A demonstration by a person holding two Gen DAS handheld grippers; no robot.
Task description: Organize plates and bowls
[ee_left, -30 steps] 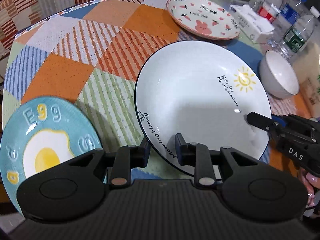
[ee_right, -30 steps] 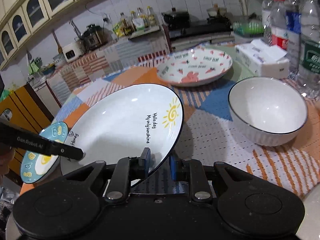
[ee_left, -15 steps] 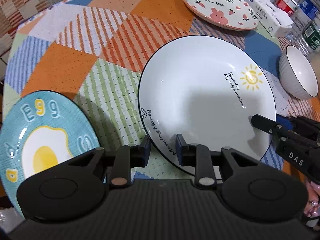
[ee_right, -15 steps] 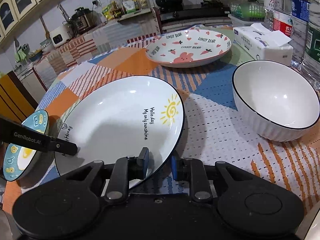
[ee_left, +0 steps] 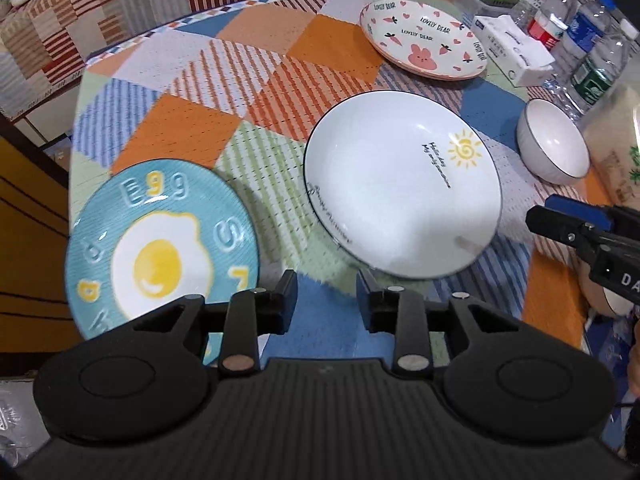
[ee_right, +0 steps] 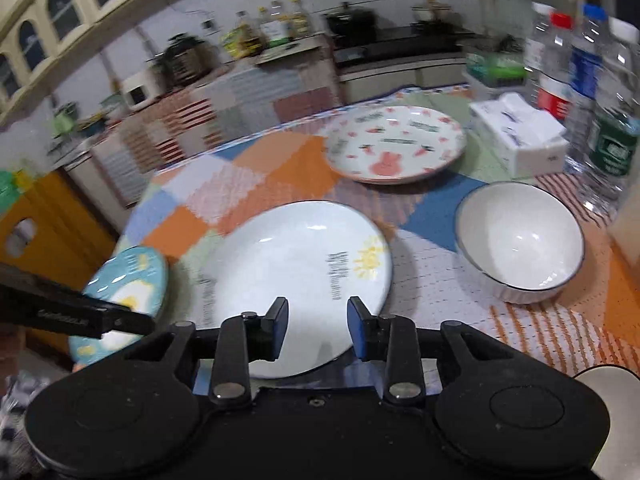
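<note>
A white sun-print plate (ee_left: 400, 192) lies on the patchwork tablecloth, also in the right wrist view (ee_right: 296, 276). A blue egg plate (ee_left: 160, 244) sits at the table's left edge and shows again in the right wrist view (ee_right: 128, 292). A pink rabbit plate (ee_left: 424, 40) lies at the back. A white bowl (ee_left: 554, 140) stands to the right of the sun plate. My left gripper (ee_left: 326, 302) is open and empty, just short of the sun plate's near rim. My right gripper (ee_right: 316, 328) is open and empty at that plate's near edge.
A tissue box (ee_left: 514, 46) and several water bottles (ee_left: 596, 68) stand at the back right. A pale bag (ee_left: 618, 144) stands beside the bowl. The table's left edge (ee_left: 76, 152) drops off next to a wooden cabinet. A kitchen counter (ee_right: 380, 56) lies beyond.
Both grippers have opened wider and pulled back from the sun plate, which now lies flat on the cloth. The cameras sit higher and farther from the plate.
</note>
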